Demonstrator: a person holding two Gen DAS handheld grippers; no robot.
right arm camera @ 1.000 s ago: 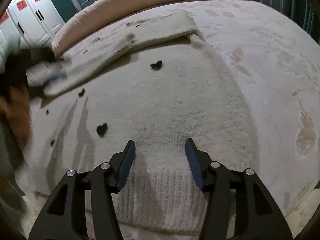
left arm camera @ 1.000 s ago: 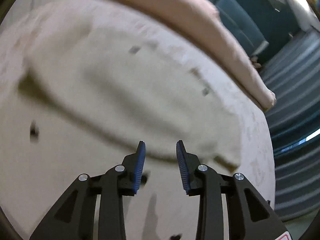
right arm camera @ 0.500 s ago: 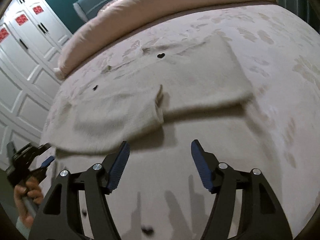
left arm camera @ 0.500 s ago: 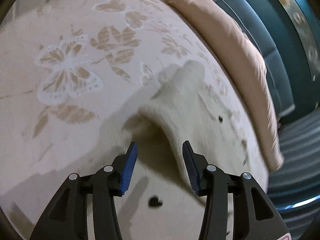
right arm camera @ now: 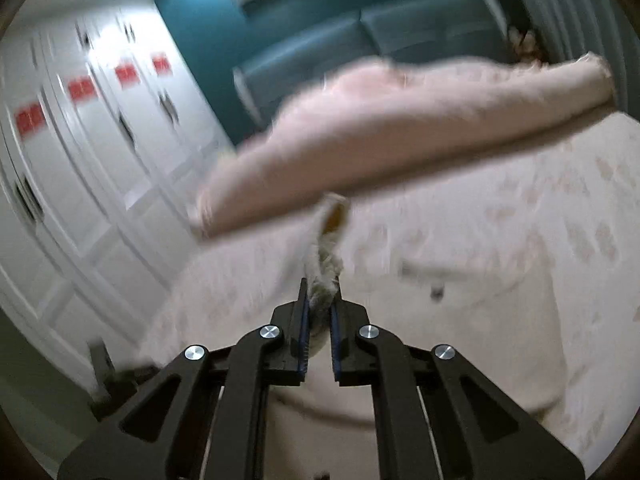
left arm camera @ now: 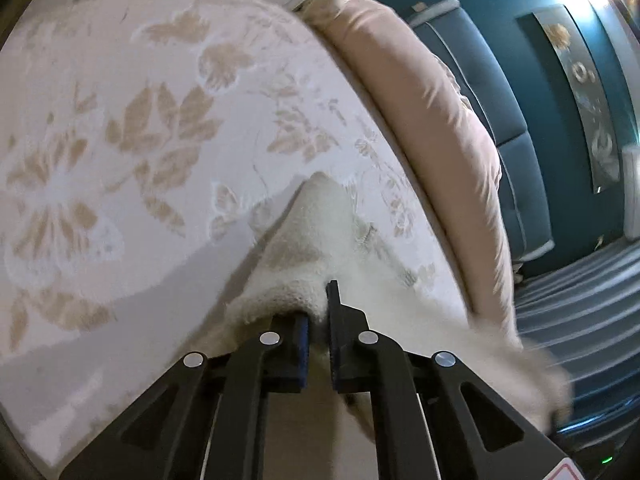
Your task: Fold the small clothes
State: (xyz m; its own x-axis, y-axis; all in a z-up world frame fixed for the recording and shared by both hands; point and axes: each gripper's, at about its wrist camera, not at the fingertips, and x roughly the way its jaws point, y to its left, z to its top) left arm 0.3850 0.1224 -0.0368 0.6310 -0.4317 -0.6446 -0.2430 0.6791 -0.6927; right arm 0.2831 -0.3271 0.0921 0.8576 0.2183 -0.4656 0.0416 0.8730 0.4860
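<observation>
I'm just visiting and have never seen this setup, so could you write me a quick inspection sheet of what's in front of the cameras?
Surface: bedspread, pale with a tan leaf and butterfly print.
Job's things: cream knit garment, pinched at two spots and pulled up off the bedspread.
Clutter: nothing seen.
Grippers: left gripper has just closed on a fold of the garment; right gripper has just closed on a fuzzy edge of it.
Cables: nothing seen.
Surroundings: pink duvet rolled along the bed's far side, teal headboard, white wardrobe with red stickers. The right view is blurred.
</observation>
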